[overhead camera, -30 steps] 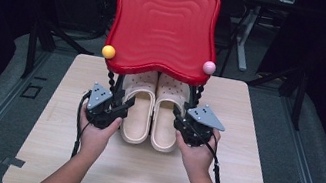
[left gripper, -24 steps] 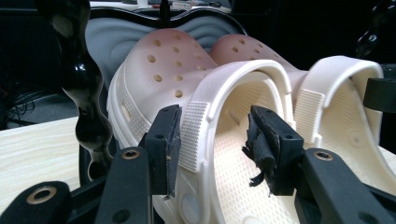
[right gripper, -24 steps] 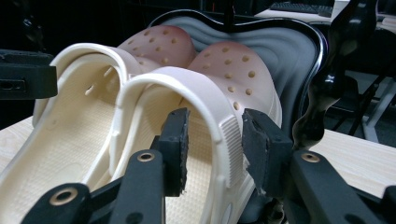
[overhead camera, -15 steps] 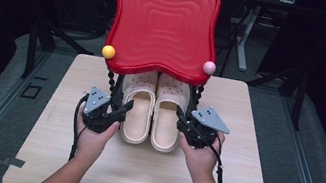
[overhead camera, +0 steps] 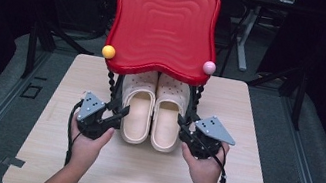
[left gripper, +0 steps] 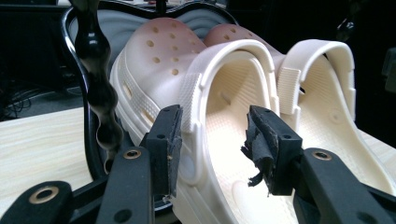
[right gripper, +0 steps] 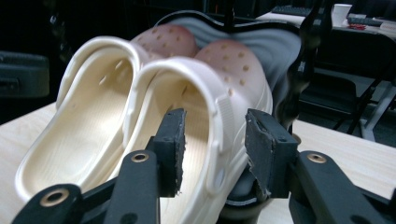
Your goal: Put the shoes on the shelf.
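Two cream clogs stand side by side, toes in under a red wavy-topped rack (overhead camera: 162, 25) and heels toward me. My left gripper (overhead camera: 118, 115) is open astride the outer side wall of the left clog (overhead camera: 137, 117). In the left gripper view the gripper (left gripper: 215, 135) has one pad outside the left clog (left gripper: 224, 79) and one inside its heel. My right gripper (overhead camera: 184, 126) straddles the outer wall of the right clog (overhead camera: 167, 122). Its jaws have just been opening. In the right gripper view the gripper (right gripper: 215, 135) leaves gaps either side of the right clog's (right gripper: 219, 84) wall.
The rack stands on black beaded posts (left gripper: 95, 93) close beside each gripper, with a yellow ball (overhead camera: 108, 51) and a pink ball (overhead camera: 209, 67) at its front corners. The wooden table (overhead camera: 247, 177) has bare room in front and to both sides. Dark floor surrounds it.
The right gripper has slid a little back toward the near edge along the right clog and its jaws stand wider. The left gripper has hardly moved.
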Tool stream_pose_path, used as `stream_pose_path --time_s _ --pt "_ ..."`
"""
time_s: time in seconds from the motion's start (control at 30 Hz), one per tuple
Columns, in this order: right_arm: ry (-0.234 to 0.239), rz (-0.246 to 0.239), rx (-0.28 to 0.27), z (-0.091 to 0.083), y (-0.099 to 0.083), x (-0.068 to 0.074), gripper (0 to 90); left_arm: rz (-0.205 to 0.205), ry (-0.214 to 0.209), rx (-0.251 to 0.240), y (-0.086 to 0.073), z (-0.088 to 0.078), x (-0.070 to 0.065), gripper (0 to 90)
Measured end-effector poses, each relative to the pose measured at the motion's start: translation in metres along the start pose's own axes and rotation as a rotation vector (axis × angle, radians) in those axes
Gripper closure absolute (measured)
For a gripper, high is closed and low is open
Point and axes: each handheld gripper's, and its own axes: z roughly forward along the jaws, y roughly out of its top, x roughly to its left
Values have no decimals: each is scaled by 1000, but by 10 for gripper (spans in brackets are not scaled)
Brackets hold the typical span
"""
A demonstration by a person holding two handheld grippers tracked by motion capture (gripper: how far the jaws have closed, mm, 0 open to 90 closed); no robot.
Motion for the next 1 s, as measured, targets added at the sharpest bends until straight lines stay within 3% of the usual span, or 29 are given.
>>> stream_pose_path --time_s 0.27,0.43,0.7,0.83,1.0 --pt "48 -3 20 -15 -18 7 655 4 -22 20 -13 -14 -4 574" --pt "83 11 50 -28 -30 10 747 4 -32 38 -22 -24 -7 607" --pt "127 6 114 -46 -50 23 858 15 -38 62 -39 -41 -15 758" --pt "143 9 154 -46 -63 29 891 -1 -51 82 -51 -41 -18 872" --pt "149 21 195 -40 -75 30 897 -3 -64 126 -63 -36 -22 900"
